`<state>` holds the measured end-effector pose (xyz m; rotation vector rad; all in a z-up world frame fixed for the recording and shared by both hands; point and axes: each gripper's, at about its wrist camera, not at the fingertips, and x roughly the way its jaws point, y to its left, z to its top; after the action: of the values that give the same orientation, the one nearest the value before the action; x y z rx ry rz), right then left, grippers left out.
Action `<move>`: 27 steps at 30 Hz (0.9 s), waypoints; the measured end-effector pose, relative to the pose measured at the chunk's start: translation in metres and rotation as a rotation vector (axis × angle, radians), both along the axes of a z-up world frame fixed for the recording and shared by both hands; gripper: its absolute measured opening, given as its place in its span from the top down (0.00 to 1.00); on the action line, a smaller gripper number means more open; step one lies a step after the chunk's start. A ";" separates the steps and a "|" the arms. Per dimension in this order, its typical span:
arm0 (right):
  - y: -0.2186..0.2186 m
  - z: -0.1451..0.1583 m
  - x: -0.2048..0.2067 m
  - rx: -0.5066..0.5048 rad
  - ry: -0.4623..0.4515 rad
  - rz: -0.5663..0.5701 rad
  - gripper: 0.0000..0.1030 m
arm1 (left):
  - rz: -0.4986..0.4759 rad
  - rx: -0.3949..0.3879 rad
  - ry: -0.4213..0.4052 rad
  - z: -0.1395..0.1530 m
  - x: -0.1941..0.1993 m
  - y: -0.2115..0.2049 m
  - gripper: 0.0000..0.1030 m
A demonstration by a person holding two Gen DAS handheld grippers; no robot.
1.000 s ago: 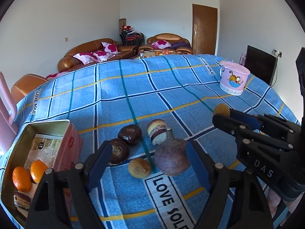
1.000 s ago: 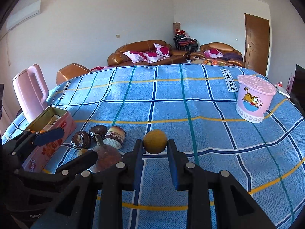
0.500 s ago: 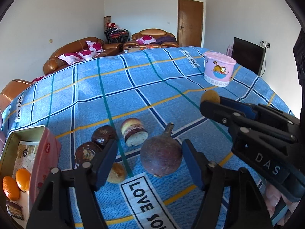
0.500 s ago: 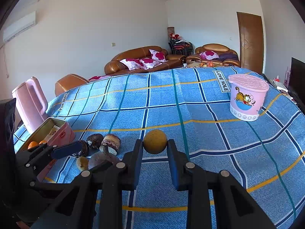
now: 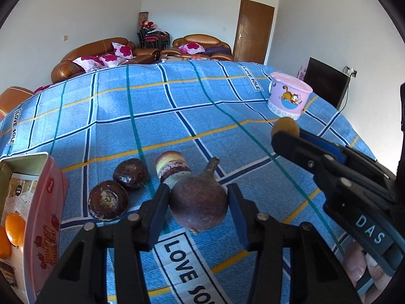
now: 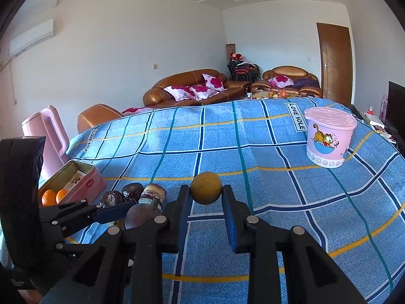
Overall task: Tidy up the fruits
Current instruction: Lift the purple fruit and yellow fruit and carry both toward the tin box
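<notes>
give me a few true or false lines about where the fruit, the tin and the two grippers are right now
1. The right gripper is shut on a round yellow fruit. True.
2. The left gripper has nothing between its jaws. False: a dark purple fruit with a stem sits between the jaws, which are closing on it.
3. Two oranges lie in the open pink tin. True.
4. The pink tub with the cartoon cat has its lid off. False: its lid is on.
5. The pink tin stands on the right side of the table, next to the tub. False: it is at the left edge, far from the tub.
</notes>
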<state>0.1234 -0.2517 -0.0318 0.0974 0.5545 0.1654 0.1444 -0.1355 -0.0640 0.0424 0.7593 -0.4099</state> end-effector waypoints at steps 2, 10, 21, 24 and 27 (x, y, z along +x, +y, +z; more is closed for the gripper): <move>0.001 0.001 -0.002 0.002 -0.010 0.008 0.73 | 0.011 -0.003 -0.012 0.001 -0.001 0.002 0.52; 0.002 0.004 -0.007 0.004 -0.042 0.022 0.73 | 0.047 0.015 -0.088 0.009 -0.011 0.003 0.52; 0.002 0.008 -0.013 0.007 -0.085 0.037 0.73 | 0.098 0.025 -0.193 0.020 -0.025 0.008 0.52; 0.002 0.009 -0.016 0.006 -0.098 0.039 0.73 | 0.104 0.028 -0.206 0.021 -0.027 0.009 0.52; 0.003 0.009 -0.018 0.002 -0.109 0.041 0.73 | 0.109 0.026 -0.211 0.022 -0.027 0.009 0.52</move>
<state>0.1055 -0.2491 -0.0224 0.0783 0.4476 0.2099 0.1172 -0.1260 -0.0419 0.0678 0.5558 -0.2865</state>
